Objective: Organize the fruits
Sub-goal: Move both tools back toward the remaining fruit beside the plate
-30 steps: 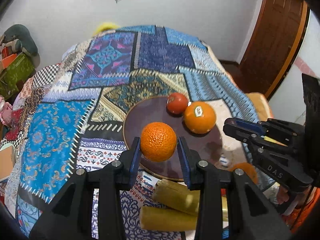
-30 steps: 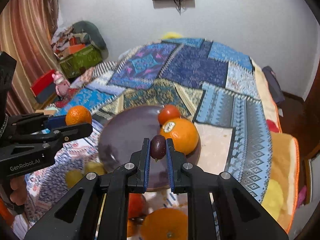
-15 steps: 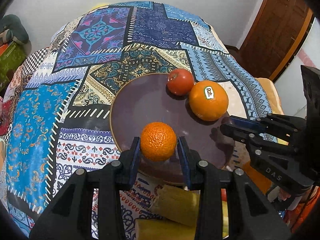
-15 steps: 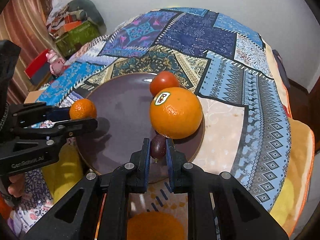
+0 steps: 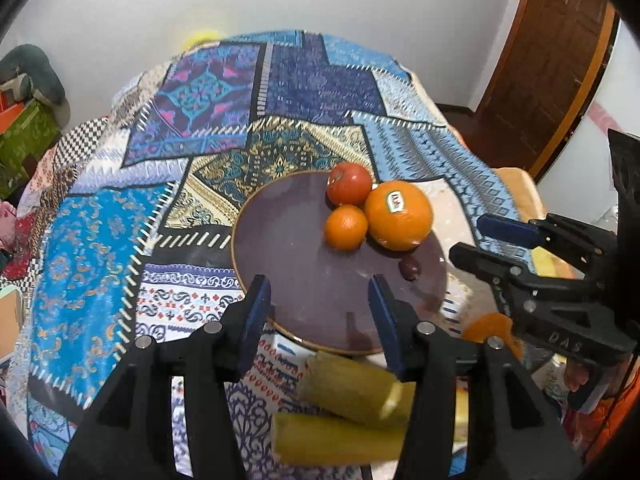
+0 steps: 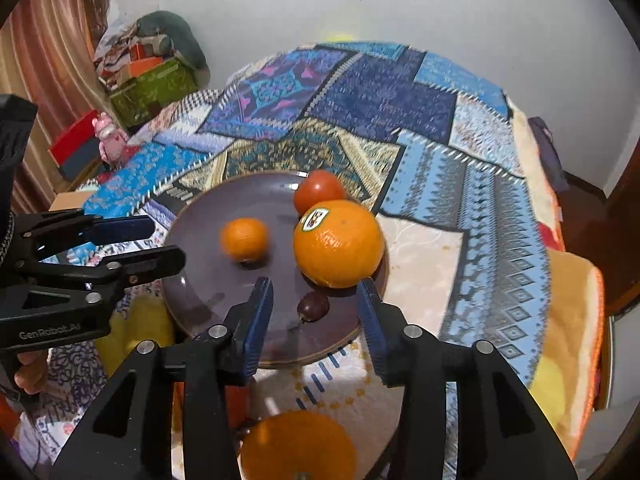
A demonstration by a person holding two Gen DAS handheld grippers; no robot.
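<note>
Nearest the left wrist camera, two yellow corn cobs (image 5: 344, 412) lie off the plate beside the left gripper (image 5: 320, 304), whose jaws stand wide apart with nothing between them. Ahead of those fingers the dark plate (image 5: 288, 264) carries the gathered fruit: a small mandarin (image 5: 346, 227) touching the large orange (image 5: 398, 215), and behind both a red tomato (image 5: 349, 183), all crowded to the plate's far right side, probably so the near half stays free for more. The right gripper (image 6: 316, 308) is likewise spread wide and empty, with the dark grape (image 6: 313, 306) resting on the plate between its fingertips, just in front of the large orange (it looks released, not held). Another orange (image 6: 298, 446) waits off the plate below that gripper, likely a next candidate. Beyond stretches the patchwork tablecloth (image 5: 224, 92).
</note>
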